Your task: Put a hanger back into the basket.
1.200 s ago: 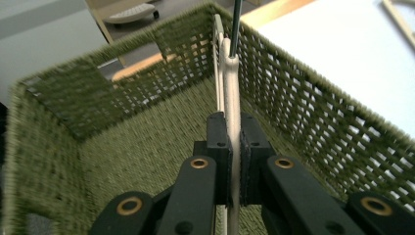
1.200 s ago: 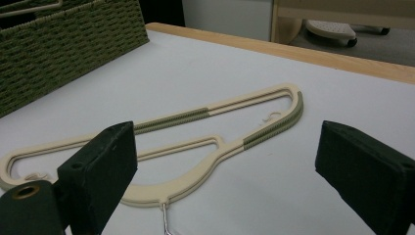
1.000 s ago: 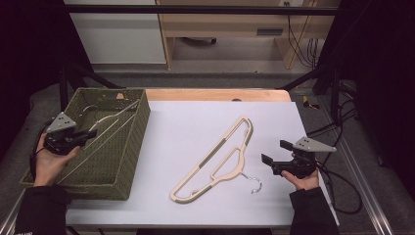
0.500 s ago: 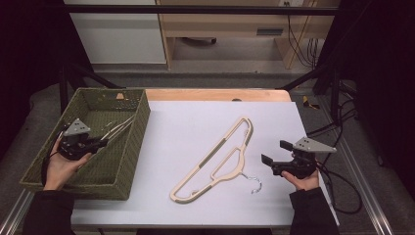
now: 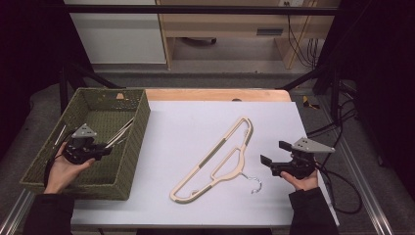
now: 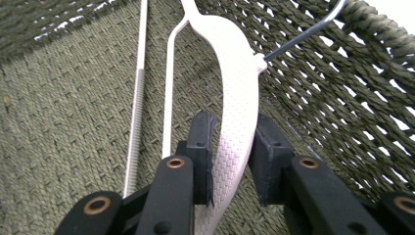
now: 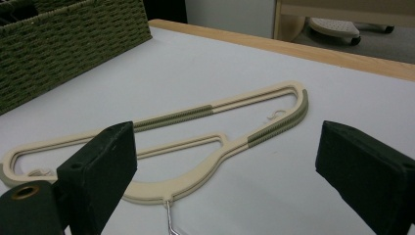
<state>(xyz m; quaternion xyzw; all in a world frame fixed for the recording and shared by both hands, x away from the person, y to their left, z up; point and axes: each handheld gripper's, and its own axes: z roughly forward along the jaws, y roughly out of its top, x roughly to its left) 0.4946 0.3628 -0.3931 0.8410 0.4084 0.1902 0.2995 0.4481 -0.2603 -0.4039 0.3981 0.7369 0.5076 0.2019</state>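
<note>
White textured plastic hanger [image 6: 238, 103] – curved, inside the woven green basket [image 5: 46, 161] – sits clamped in the left gripper [image 6: 230, 161]; the right gripper [image 7: 220, 181], jaws apart, faces a cream hanger [image 5: 215, 159].

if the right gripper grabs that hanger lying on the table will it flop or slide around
The hanger on the table looks like thin moulded plastic, so probably stiff and light. It lies flat on the smooth table, so a nudge may slide it. Its ribbed green strips likely grip better than the bare parts.
</note>
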